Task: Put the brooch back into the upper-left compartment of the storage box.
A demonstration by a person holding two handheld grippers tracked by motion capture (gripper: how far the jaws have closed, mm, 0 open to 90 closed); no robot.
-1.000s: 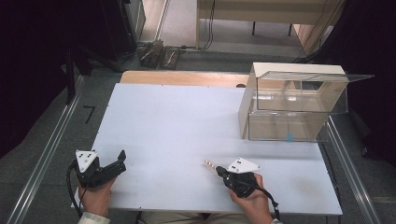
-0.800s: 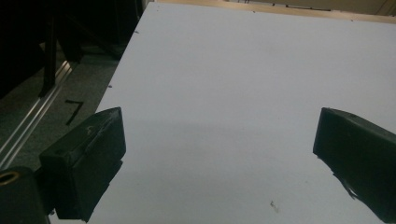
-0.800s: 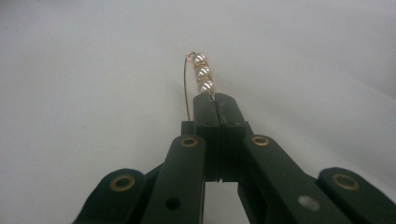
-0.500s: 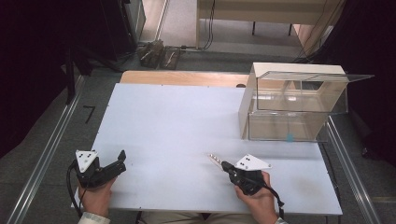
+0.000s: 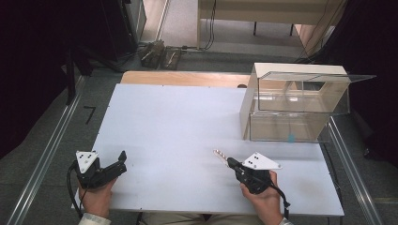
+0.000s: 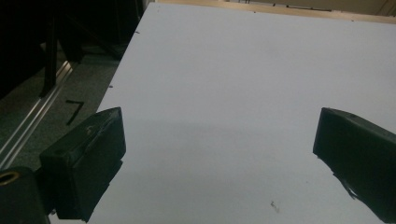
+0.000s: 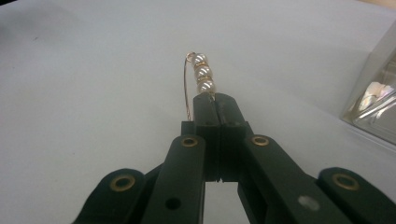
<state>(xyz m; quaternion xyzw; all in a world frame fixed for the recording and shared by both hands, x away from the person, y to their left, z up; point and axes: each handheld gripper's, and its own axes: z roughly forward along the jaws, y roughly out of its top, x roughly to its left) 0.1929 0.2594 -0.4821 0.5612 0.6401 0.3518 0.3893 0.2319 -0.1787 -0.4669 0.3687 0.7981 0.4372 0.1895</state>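
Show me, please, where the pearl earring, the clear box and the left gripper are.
pearl earring [image 7: 202,74]: right gripper view, middle pearl.
clear box [image 5: 286,125]: high view, front wall.
left gripper [image 5: 123,158]: high view, at the fingertips.

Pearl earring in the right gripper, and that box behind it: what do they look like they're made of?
Pearl earring: three glossy white beads, pearl or imitation, on a thin gold-toned wire hook, apparently metal. Box: clear, rigid walls with reflections, likely acrylic; its left side looks opaque and cream-coloured, material unclear.

Two claws [image 5: 123,155] [image 5: 223,157], one pearl earring [image 7: 201,73], one clear box [image 5: 295,105]
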